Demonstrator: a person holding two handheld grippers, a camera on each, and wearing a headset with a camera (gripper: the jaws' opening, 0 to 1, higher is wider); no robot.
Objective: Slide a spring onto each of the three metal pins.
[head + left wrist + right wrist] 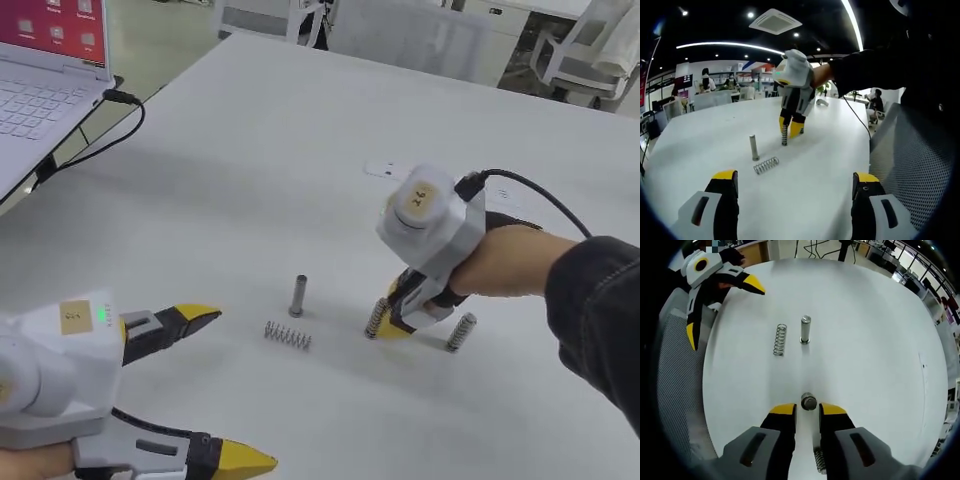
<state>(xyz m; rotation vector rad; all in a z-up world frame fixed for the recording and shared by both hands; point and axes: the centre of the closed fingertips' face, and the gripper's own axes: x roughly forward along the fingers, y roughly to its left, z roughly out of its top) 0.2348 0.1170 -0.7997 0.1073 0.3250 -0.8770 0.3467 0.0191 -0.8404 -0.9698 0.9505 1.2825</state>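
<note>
1. On the white table [300, 150], a bare pin [298, 296] is stood upright, with a loose spring [288, 336] laid beside it.
2. The left gripper [243, 388] is held wide apart.
3. The right gripper [808, 413] is narrowed but still gapped, and a sprung pin [377, 318] is seen at its tips; a second sprung pin [461, 332] is stood nearby.

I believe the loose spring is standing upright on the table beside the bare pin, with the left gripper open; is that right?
Not quite: the loose spring lies on its side, as the head view shows. It is on the table beside the bare pin, with the left gripper open.
</note>
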